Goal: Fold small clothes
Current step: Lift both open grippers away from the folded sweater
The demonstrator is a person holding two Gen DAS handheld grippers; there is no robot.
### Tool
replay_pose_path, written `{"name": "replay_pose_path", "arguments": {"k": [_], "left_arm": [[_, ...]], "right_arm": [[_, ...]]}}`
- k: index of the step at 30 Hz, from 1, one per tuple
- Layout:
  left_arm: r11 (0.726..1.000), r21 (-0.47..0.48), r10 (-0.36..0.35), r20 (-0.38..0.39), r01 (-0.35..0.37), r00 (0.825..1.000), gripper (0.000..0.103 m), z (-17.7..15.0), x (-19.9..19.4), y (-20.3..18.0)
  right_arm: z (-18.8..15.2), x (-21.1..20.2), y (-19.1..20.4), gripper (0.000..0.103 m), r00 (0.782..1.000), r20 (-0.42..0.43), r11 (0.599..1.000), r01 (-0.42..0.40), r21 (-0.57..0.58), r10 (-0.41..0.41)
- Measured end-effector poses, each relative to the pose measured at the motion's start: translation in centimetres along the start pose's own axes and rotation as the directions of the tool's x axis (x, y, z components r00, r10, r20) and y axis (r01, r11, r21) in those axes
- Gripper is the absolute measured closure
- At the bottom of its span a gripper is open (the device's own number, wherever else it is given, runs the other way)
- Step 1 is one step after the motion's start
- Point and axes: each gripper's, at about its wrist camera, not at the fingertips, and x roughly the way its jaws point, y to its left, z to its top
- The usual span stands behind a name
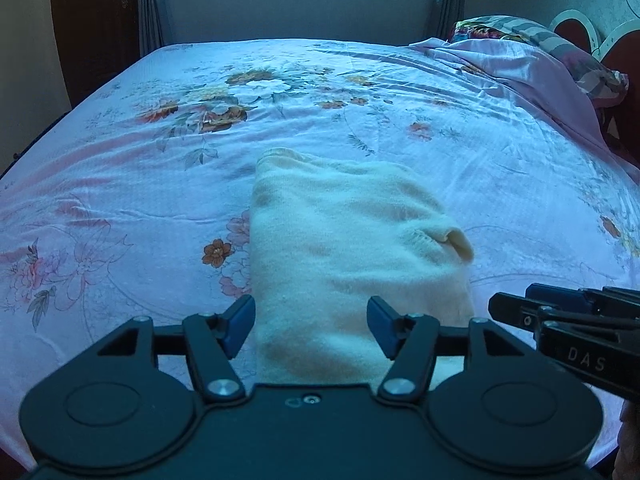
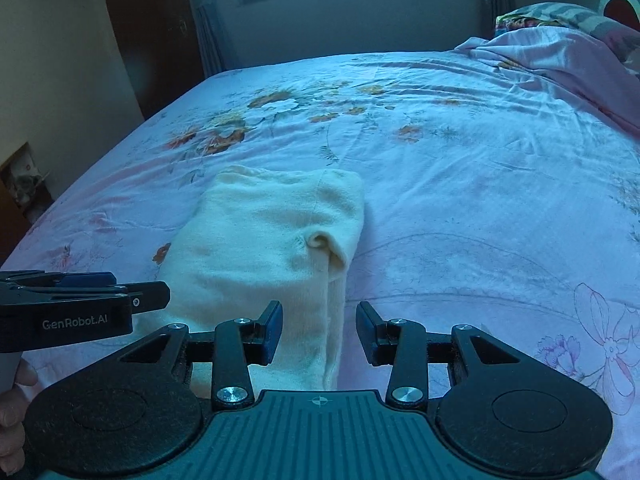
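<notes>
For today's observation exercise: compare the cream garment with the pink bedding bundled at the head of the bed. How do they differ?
The cream garment lies folded in a compact, flattish shape; the pink bedding sits heaped and rumpled. The garment looks fuzzy and knitted; the bedding looks smooth and thin. The garment lies close before both open grippers; the bedding is far off. Both rest on the floral sheet.

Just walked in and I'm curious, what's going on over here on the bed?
A person is folding small clothes using a handheld tool in each hand. A cream knit garment lies folded into a narrow stack on the floral bedsheet. The left tool is open, its jaws either side of the garment's near end. The right tool is also open, over the garment's right edge. Neither is gripping the fabric. A rumpled pink blanket and a pillow sit at the far right.
</notes>
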Motion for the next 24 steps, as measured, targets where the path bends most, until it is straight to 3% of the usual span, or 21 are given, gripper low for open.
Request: {"name": "replay_pose_path", "arguments": {"k": [3, 5, 8, 13, 19, 24], "left_arm": [[1.0, 0.01, 0.01, -0.017, -0.01, 1.0, 0.036, -0.1, -0.6, -0.7], [0.999, 0.017, 0.028, -0.027, -0.027, 0.999, 0.036, -0.3, -1.1, -1.0], [1.0, -0.007, 0.029, -0.037, -0.029, 0.999, 0.035, -0.6, -2.5, -0.8], [0.997, -0.034, 0.076, 0.066, -0.074, 0.995, 0.034, -0.8, -7.2, -0.6], [0.992, -0.06, 0.117, 0.174, -0.108, 0.978, 0.034, -1.4, -13.2, -1.3], [0.989, -0.062, 0.143, 0.179, -0.134, 0.973, 0.034, -2.8, -15.2, -2.3]], "right_arm": [[-0.3, -0.4, 0.1, 0.056, 1.0, -0.013, 1.0, 0.009, -0.013, -0.009], [-0.7, -1.1, 0.1, 0.037, 1.0, -0.008, 1.0, 0.011, -0.01, -0.011], [-0.8, -2.6, 0.1, 0.031, 1.0, 0.015, 1.0, 0.021, -0.001, -0.021], [-0.5, -6.4, 0.2, 0.009, 0.998, 0.06, 1.0, -0.015, 0.006, 0.014], [-1.2, -11.5, 0.7, 0.0, 0.991, 0.121, 0.998, -0.054, 0.011, 0.052], [-2.2, -15.1, 1.0, 0.0, 0.984, 0.173, 0.998, -0.043, 0.038, 0.036]]}}
